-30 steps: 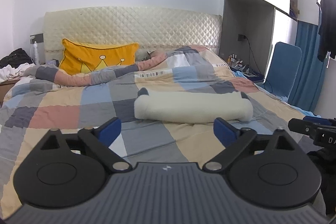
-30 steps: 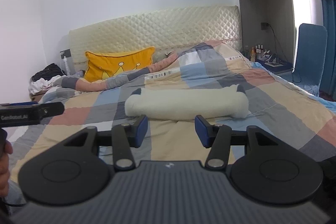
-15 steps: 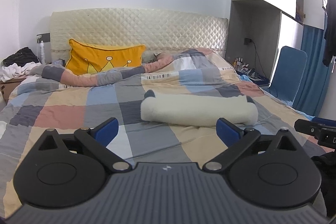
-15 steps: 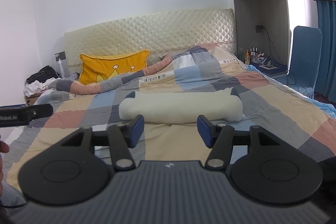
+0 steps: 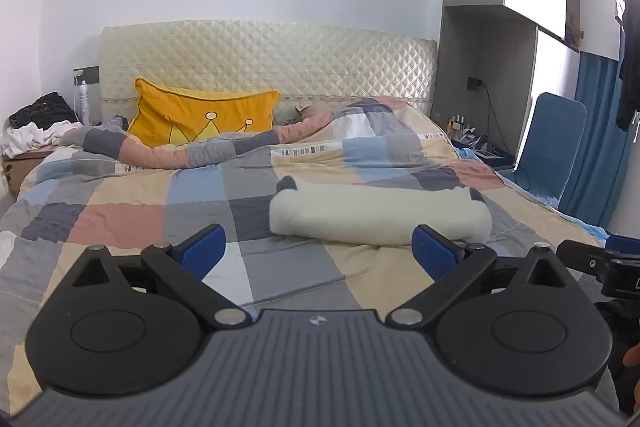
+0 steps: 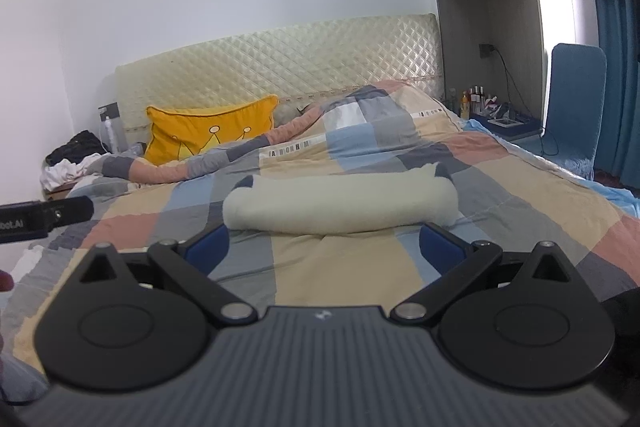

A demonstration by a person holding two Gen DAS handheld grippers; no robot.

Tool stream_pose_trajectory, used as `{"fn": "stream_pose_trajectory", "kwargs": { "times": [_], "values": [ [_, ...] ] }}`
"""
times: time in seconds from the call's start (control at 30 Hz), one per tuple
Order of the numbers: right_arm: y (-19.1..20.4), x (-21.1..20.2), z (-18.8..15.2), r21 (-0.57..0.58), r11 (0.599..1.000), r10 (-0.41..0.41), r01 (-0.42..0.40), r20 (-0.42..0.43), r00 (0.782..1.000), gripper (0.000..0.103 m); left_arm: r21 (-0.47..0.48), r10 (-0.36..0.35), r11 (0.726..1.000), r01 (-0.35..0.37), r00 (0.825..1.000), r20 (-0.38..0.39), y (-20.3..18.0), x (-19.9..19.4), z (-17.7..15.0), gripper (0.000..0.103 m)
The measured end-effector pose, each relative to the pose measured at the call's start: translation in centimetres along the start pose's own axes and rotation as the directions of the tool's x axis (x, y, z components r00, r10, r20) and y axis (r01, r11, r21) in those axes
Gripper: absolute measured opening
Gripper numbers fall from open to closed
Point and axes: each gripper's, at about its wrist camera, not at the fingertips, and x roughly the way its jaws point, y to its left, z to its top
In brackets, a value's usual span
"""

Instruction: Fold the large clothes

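Observation:
A cream fleece garment (image 5: 376, 213) with dark trim at both ends lies folded into a long roll across the middle of the bed, also in the right wrist view (image 6: 340, 205). My left gripper (image 5: 319, 247) hovers in front of it, open, nothing between its blue pads. My right gripper (image 6: 326, 247) is just short of the roll, its jaws opening wide, with nothing between them. Neither gripper touches the garment.
The bed (image 5: 132, 223) carries a checked quilt, a yellow crown pillow (image 5: 204, 117) and a quilted headboard (image 5: 264, 55). A pile of clothes (image 5: 38, 125) lies at the left; a blue chair (image 5: 554, 143) and a nightstand with bottles stand at the right.
The right gripper's jaws have spread from half open to wide. The left gripper stays open and the roll has not moved.

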Motion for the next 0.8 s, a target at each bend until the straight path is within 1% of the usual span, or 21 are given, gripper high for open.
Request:
{"fn": "stream_pose_trajectory", "kwargs": {
  "times": [0.17,0.3,0.43,0.7,0.8],
  "values": [
    [0.05,-0.29,-0.05,-0.004,1.000,-0.005,0.005,-0.004,1.000,0.103,0.001,0.013,1.000,-0.013,1.000,0.004,0.12,-0.06,0.34,0.101],
    [0.06,-0.42,-0.10,-0.003,1.000,-0.006,0.006,-0.005,1.000,0.103,0.006,0.010,1.000,-0.010,1.000,-0.003,-0.12,-0.19,0.22,0.101],
    [0.00,-0.43,-0.12,-0.001,1.000,-0.007,0.007,-0.008,1.000,0.103,-0.019,-0.012,1.000,0.012,1.000,-0.012,0.19,-0.13,0.18,0.101],
    [-0.19,-0.28,-0.36,0.004,1.000,-0.007,0.007,-0.017,1.000,0.103,-0.016,-0.007,1.000,0.006,0.999,-0.036,0.36,-0.17,0.05,0.101],
    [-0.41,-0.22,-0.16,0.012,1.000,-0.013,0.013,-0.011,1.000,0.103,-0.017,-0.007,1.000,0.007,0.999,-0.033,0.53,-0.09,0.25,0.102]
  ]
}}
